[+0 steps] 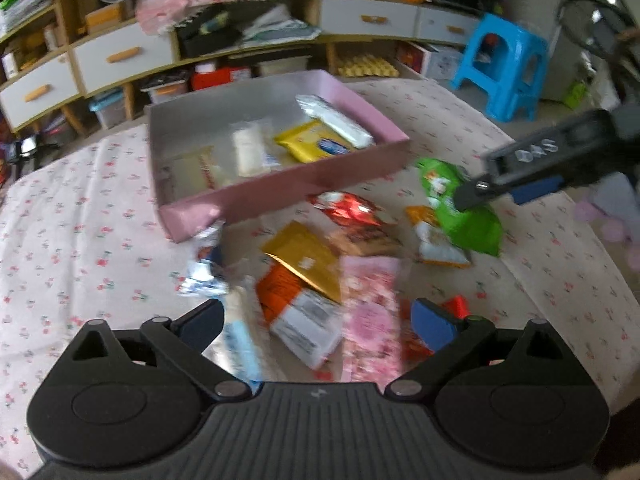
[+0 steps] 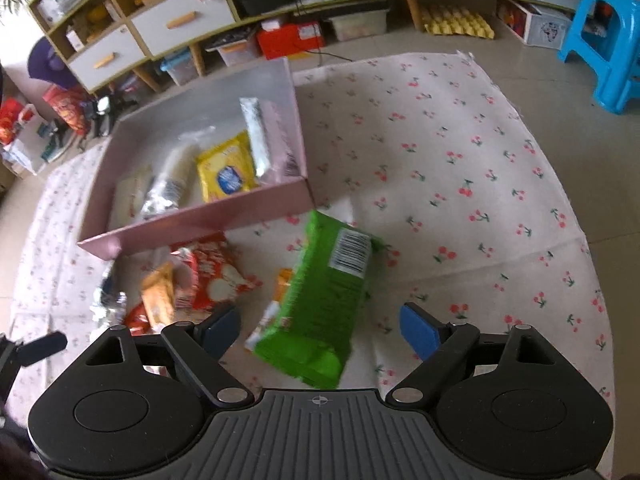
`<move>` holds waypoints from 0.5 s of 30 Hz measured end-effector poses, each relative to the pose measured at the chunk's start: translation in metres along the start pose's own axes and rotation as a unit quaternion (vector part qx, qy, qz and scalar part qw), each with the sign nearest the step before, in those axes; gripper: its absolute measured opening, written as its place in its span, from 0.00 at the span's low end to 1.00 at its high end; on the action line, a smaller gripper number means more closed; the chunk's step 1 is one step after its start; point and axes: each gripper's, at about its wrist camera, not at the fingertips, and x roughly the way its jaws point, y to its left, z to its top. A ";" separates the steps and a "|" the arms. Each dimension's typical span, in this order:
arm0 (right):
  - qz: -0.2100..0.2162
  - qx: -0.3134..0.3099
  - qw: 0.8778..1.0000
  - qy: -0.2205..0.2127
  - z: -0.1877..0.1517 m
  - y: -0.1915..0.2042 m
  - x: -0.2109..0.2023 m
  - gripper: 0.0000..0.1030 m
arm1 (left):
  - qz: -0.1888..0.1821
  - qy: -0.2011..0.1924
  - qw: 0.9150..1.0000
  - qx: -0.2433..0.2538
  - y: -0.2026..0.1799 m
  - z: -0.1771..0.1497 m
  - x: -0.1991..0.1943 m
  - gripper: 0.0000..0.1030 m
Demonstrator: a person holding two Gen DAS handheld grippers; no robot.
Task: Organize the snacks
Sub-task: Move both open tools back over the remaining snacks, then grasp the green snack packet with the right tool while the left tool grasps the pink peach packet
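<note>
A pink box stands on a cherry-print cloth and holds several snack packs, among them a yellow one. Loose snacks lie in front of it: a gold pack, an orange and white pack, a pink pack, a red pack. My left gripper is open above this pile. My right gripper is open over a green snack bag, which lies between its fingers.
The cloth lies on a tiled floor. Behind the box runs a low shelf unit with drawers and clutter beneath. A blue plastic stool stands at the right.
</note>
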 end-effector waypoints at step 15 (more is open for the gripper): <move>0.041 0.102 0.993 0.046 -0.005 -0.017 0.027 0.86 | -0.048 0.041 0.996 -0.060 -0.006 -0.007 0.021 0.63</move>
